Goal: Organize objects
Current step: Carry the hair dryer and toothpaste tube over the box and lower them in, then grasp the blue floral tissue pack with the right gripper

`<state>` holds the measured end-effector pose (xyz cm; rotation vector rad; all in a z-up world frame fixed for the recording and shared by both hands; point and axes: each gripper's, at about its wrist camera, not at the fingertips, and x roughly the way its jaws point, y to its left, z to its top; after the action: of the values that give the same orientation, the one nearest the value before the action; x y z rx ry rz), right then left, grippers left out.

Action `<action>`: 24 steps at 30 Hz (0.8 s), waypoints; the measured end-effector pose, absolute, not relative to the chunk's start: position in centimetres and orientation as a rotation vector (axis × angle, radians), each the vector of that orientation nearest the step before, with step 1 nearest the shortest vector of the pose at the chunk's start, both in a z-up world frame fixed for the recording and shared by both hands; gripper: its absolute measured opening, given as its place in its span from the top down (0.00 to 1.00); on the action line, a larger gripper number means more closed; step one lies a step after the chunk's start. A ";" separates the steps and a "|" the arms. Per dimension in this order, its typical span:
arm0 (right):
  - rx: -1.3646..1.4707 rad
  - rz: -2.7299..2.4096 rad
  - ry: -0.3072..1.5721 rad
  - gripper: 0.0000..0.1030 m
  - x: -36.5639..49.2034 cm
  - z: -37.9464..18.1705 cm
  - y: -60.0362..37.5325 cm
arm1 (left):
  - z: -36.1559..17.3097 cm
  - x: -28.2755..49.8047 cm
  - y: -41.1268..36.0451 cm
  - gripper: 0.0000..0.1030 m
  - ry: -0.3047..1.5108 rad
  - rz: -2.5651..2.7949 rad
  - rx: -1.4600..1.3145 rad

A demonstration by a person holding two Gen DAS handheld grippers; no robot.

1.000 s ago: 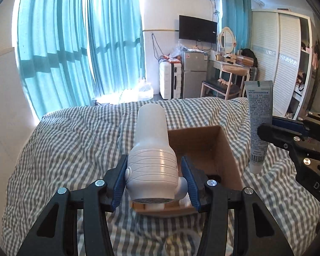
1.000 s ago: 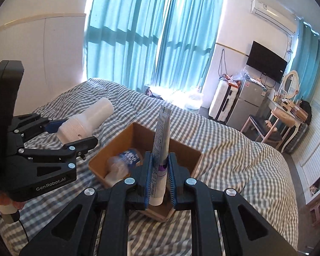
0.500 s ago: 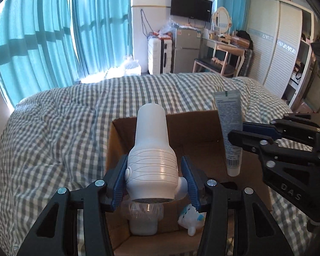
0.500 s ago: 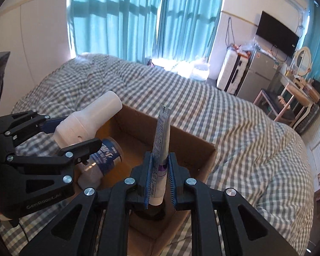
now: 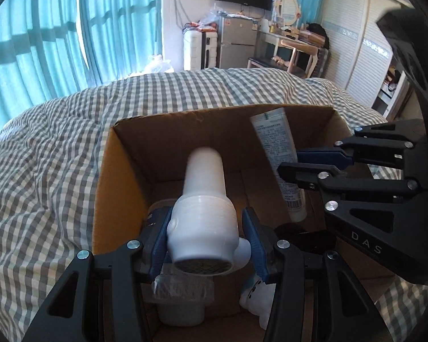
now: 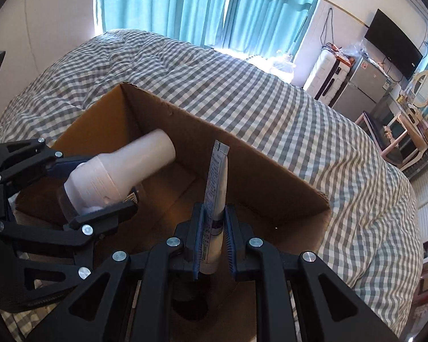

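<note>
An open cardboard box sits on a checked bed. My left gripper is shut on a white hair dryer, held low inside the box with its nozzle pointing at the far wall. My right gripper is shut on a white tube, upright within the box on the right side. Under the dryer lie a clear-lidded jar and a small white figure.
The checked bedspread surrounds the box on all sides. A dark round thing lies on the box floor by the tube. Teal curtains, a suitcase, a fridge and a dressing table stand beyond the bed.
Both grippers have come down from above the bed into the box, each keeping its object. The box now fills both views and its contents show beneath the dryer.
</note>
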<state>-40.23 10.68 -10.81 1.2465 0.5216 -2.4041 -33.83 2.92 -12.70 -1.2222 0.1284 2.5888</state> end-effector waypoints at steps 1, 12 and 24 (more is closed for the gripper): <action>1.244 -2.399 0.510 0.86 -40.2 -10.9 10.8 | -12.7 -33.7 3.1 0.51 0.135 2.586 -1.214; 1.113 -2.520 0.397 0.67 -37.8 -5.5 12.3 | -10.5 -32.1 4.1 0.31 0.149 2.583 -1.147; 0.935 -2.615 0.420 0.25 -29.9 4.0 13.5 | -0.7 -26.1 2.6 0.02 0.158 2.734 -0.958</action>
<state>-29.86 13.52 4.02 0.9345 0.4195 -2.6146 -26.07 2.64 -0.68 -0.9580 0.1584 2.7342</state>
